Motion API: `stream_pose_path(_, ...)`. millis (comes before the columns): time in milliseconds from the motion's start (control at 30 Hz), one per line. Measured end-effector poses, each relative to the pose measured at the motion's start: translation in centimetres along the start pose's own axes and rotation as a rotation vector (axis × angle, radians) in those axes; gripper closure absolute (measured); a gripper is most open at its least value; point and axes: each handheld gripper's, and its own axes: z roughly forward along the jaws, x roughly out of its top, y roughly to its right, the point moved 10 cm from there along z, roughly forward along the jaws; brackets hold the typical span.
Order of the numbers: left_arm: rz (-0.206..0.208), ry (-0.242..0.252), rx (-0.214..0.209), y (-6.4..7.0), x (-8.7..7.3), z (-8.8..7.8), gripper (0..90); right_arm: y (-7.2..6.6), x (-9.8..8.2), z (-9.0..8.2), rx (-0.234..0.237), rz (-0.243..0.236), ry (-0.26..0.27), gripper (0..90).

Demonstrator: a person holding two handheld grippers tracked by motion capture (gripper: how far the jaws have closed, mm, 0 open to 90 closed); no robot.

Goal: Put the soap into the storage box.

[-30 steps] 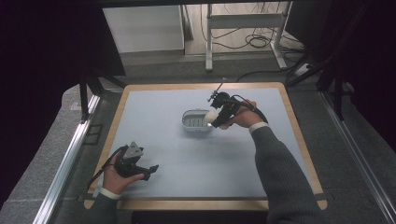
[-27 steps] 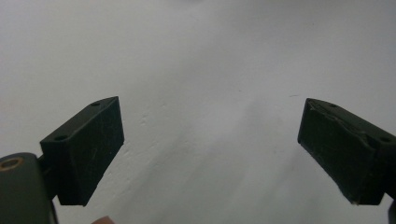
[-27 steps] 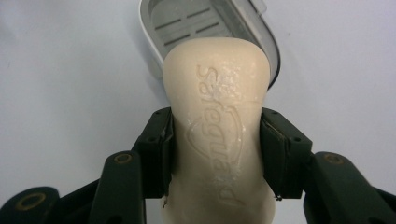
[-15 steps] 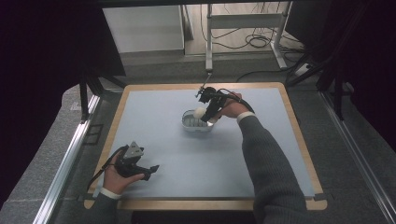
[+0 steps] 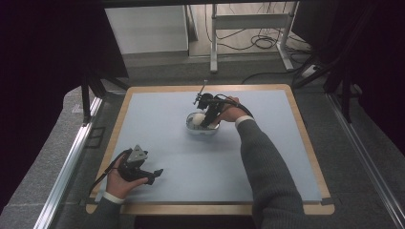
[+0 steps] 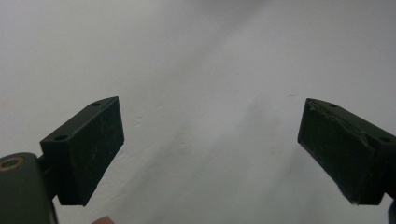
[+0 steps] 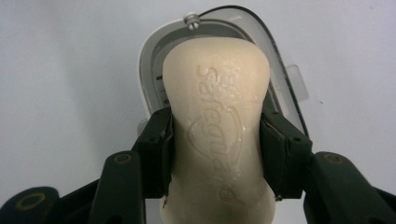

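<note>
A cream bar of soap point(image 7: 217, 130) with embossed lettering sits between the jaws of my right gripper point(image 7: 215, 149), which is shut on it. The bar hangs just over an open white soap case point(image 7: 154, 65) with a clear hinged lid point(image 7: 280, 70). From above, the right gripper point(image 5: 206, 114) holds the soap point(image 5: 197, 119) over the case point(image 5: 201, 129) near the middle of the table. My left gripper point(image 5: 152, 174) rests at the front left on the pale blue mat, open, its jaws point(image 6: 210, 154) wide apart over bare surface.
The pale blue mat point(image 5: 267, 152) covers a wood-edged table point(image 5: 305, 143). Metal rails run along both sides. Beyond the far edge stand a white cabinet point(image 5: 145, 28) and a frame with cables on the floor.
My right gripper carried the soap leftward and slightly down, from right of the case to directly over it. The left gripper stayed put.
</note>
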Motion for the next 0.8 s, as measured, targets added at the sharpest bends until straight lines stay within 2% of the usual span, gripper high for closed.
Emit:
stream_pose_path(233, -0.003, 0.002, 0.003, 0.0, 0.0, -0.1, 7.5, 0.1, 0.0, 1.2, -0.022, -0.034, -0.029, 49.0)
stream_pose_path(300, -0.002, 0.002, 0.004, -0.1, 0.0, -0.1, 7.5, 0.1, -0.1, 1.3, -0.029, -0.034, -0.033, 48.6)
stream_pose_path(333, -0.002, 0.001, 0.004, -0.1, 0.0, -0.1, 7.5, 0.1, -0.1, 1.5, -0.028, -0.008, -0.036, 47.7)
stream_pose_path(367, -0.002, 0.001, 0.004, -0.1, 0.0, -0.1, 7.5, 0.0, 0.2, 1.3, -0.020, -0.001, -0.011, 44.4)
stream_pose_path(633, -0.001, -0.001, 0.002, 0.0, 0.0, 0.0, 7.5, 0.0, 0.0, -0.2, -0.032, 0.016, 0.017, 39.8)
stream_pose_path(667, -0.001, 0.000, 0.002, 0.0, 0.0, -0.1, 7.6, 0.0, 0.0, -0.8, -0.046, 0.041, 0.040, 39.3)
stream_pose_path(767, -0.001, -0.001, 0.003, 0.0, 0.0, 0.0, 7.5, -0.2, -0.1, -1.3, -0.049, 0.054, 0.061, 39.1)
stream_pose_path(800, 0.001, -0.003, 0.002, 0.0, 0.0, 0.0, 7.6, -0.6, -0.3, -1.8, -0.046, 0.055, 0.084, 38.8)
